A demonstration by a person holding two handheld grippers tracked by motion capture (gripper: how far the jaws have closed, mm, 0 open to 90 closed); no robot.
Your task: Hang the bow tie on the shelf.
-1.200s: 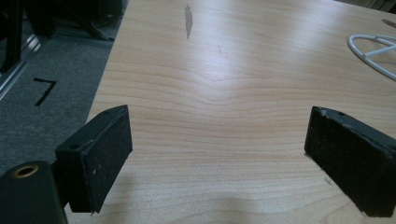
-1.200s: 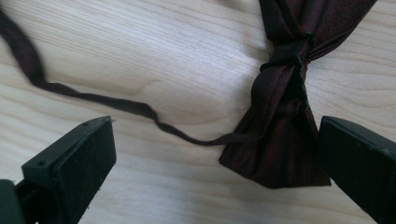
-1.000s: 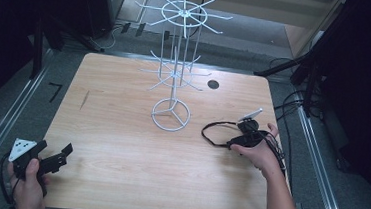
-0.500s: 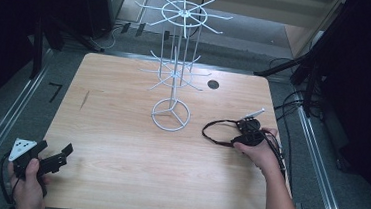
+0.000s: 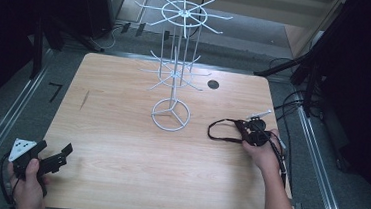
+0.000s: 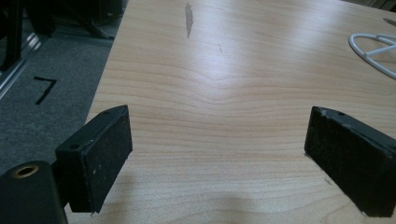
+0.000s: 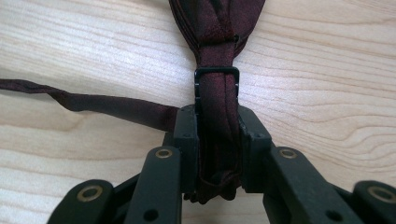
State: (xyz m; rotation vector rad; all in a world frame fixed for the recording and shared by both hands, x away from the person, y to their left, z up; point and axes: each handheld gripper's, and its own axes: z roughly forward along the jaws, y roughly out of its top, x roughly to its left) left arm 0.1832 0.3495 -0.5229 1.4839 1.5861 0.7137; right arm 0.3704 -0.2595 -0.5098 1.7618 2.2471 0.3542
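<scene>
Your right tongs (image 7: 217, 144) are clamped on a bunched dark maroon strap (image 7: 215, 93), just below its black slide buckle (image 7: 216, 73); a loose length trails off across the wood. From above, the strap (image 5: 221, 130) lies looped on the table (image 5: 120, 144) near its right edge, beside the white wire rack (image 5: 171, 114). Your left tongs (image 6: 219, 154) stand wide apart over bare wood at the near left corner, holding nothing. Expect the strap to be light, limp and probably somewhat slick: it will sag and swing when lifted. The bunched section at the buckle offers the firmest hold, since the buckle likely stops slippage.
</scene>
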